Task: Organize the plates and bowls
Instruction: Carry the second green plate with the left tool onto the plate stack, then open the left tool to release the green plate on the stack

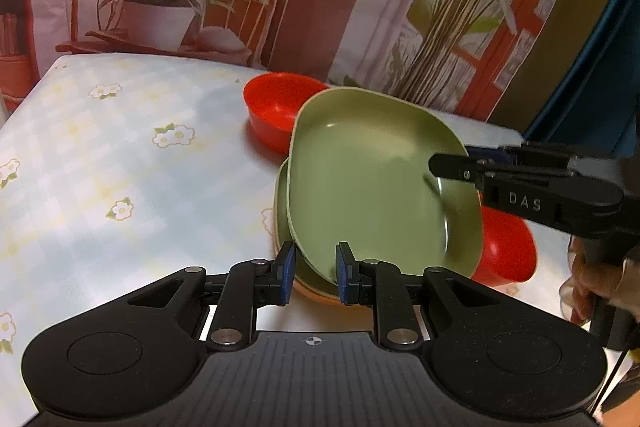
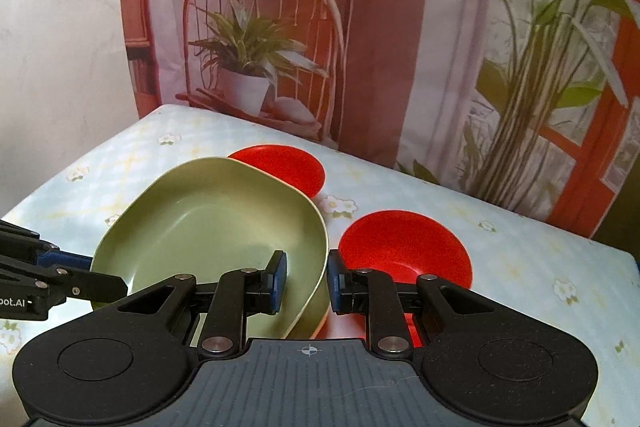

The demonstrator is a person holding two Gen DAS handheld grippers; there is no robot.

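Green plate going onto stack, bowls still loose

Upper green square plastic plate (image 1: 368, 179) sits tilted on a second green plate (image 1: 282, 211), not yet flush; right claw (image 2: 306, 277) straddles its rim w/ a gap, so not pinching; left claw (image 1: 315, 273) spread at near edge. Two red plastic bowls (image 2: 404, 247) (image 2: 284, 165) sit apart on floral-cloth desk (image 1: 100, 147), unstacked. Approx halfway, I'd judge

Floral table (image 1: 100, 155), red bowls (image 2: 404, 251), plates (image 1: 288, 203)

Floral checked tablecloth (image 1: 100, 155) lower left; printed backdrop (image 2: 380, 47) of chair and potted plants behind; white wall (image 2: 60, 67) upper left
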